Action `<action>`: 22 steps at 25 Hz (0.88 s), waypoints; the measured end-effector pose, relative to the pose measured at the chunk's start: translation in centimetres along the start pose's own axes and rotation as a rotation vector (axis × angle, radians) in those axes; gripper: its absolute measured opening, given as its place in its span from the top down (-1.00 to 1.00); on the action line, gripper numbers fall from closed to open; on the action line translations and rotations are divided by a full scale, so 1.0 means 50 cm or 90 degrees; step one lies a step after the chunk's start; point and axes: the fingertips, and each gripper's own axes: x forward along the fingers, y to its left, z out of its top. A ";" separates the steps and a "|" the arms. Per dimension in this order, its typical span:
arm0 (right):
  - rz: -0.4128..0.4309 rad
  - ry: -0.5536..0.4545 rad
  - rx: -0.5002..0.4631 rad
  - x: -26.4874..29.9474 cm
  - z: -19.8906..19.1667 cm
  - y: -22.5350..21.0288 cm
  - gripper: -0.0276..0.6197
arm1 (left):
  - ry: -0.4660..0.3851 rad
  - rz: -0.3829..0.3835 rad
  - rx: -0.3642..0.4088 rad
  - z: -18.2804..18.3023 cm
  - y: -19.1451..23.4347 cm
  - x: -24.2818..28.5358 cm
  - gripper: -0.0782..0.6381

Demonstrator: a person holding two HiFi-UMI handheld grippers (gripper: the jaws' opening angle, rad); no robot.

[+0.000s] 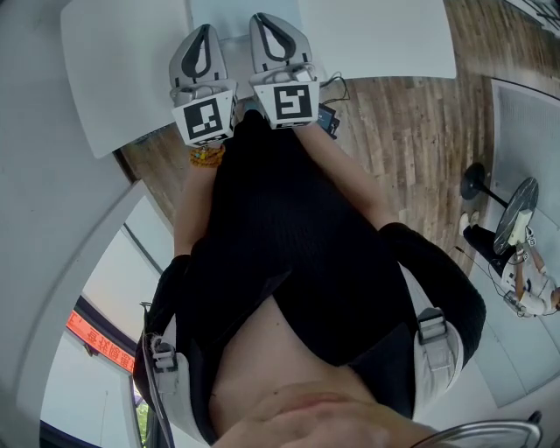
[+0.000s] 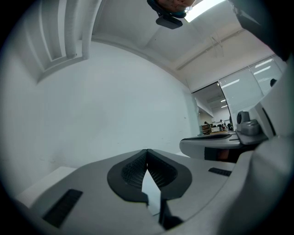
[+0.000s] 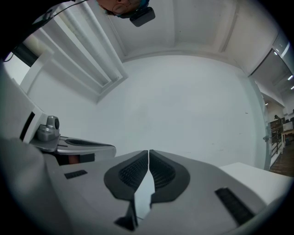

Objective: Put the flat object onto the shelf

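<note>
A wood-plank floor (image 1: 411, 131) is seen in the head view. A white counter (image 1: 376, 35) is set over it at the top, and a second white counter (image 1: 122, 70) at the left. A floor fan (image 1: 518, 213) is picked out at the right edge, a red sign (image 1: 98, 339) low at the left. In the left gripper view a plain white wall (image 2: 105, 114) is shown, a ceiling light strip (image 2: 207, 6) is lit above it, and glass partitions (image 2: 243, 89) are seen at the right.

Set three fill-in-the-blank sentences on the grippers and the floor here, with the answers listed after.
The jaws of the left gripper are ____, with nothing between them.
The right gripper, also shut, holds ____.
The floor is made of ____ planks.
Missing words: shut; nothing; wooden.
</note>
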 end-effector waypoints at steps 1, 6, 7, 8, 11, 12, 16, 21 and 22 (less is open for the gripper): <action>0.002 0.000 -0.003 0.000 0.001 0.001 0.82 | 0.002 0.000 -0.002 -0.002 -0.001 -0.001 0.74; 0.007 0.001 -0.004 0.004 -0.005 0.007 0.82 | -0.006 -0.004 0.000 0.004 -0.002 0.002 0.74; 0.007 0.002 -0.004 0.005 -0.007 0.008 0.82 | -0.006 -0.004 0.001 0.002 -0.001 0.003 0.74; 0.008 0.003 -0.005 0.006 -0.008 0.009 0.82 | -0.006 -0.004 0.000 0.001 -0.001 0.005 0.74; 0.008 0.006 -0.007 0.008 -0.011 0.007 0.82 | 0.000 -0.002 0.001 -0.004 0.002 0.007 0.74; 0.009 0.008 -0.008 0.009 -0.013 0.007 0.82 | 0.004 -0.001 0.000 -0.007 0.003 0.007 0.74; 0.013 0.014 -0.015 0.014 -0.017 0.003 0.82 | 0.011 -0.002 0.000 -0.011 0.004 0.012 0.74; 0.017 0.021 -0.016 0.024 -0.024 -0.002 0.82 | 0.022 -0.005 -0.004 -0.020 0.004 0.023 0.74; 0.019 0.023 -0.016 0.026 -0.027 -0.003 0.82 | 0.025 -0.005 -0.006 -0.023 0.005 0.025 0.74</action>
